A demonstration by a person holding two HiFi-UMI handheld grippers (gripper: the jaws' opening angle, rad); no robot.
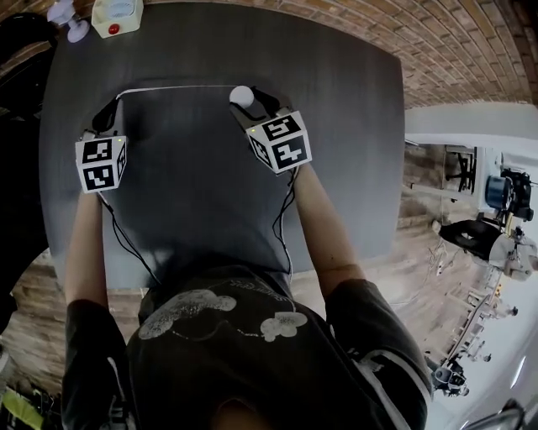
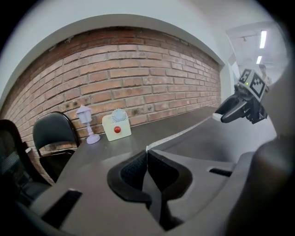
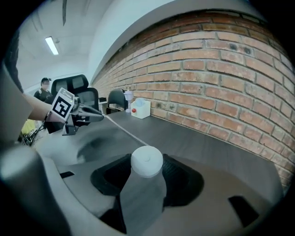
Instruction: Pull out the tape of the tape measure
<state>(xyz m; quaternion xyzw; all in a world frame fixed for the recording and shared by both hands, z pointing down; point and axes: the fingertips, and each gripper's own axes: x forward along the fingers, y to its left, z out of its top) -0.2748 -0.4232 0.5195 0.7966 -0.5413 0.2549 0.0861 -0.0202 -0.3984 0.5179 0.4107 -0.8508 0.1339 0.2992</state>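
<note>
The left gripper (image 1: 114, 104) has its jaws pressed flat together on the end of the white tape (image 1: 176, 87), which shows as a thin edge between the dark pads in the left gripper view. The right gripper (image 1: 249, 102) has its jaws set fairly wide, clamped on either side of the round white tape measure case (image 3: 147, 161).

Both grippers are over the dark grey table (image 1: 336, 126), nearer the person than the cream box with a red button (image 1: 116, 17). That box stands at the far edge of the table, against the brick wall (image 2: 152, 78). The left gripper lies almost straight in front of the box, on the person's side. The right gripper and the case are well off to the box's right. The tape runs taut between them, roughly level and parallel to the edge where the box stands.

A small lavender lamp (image 2: 86, 123) stands just beside the box on its left. A black chair (image 2: 54, 133) sits beyond the lamp, farther left of the box and off the table.
</note>
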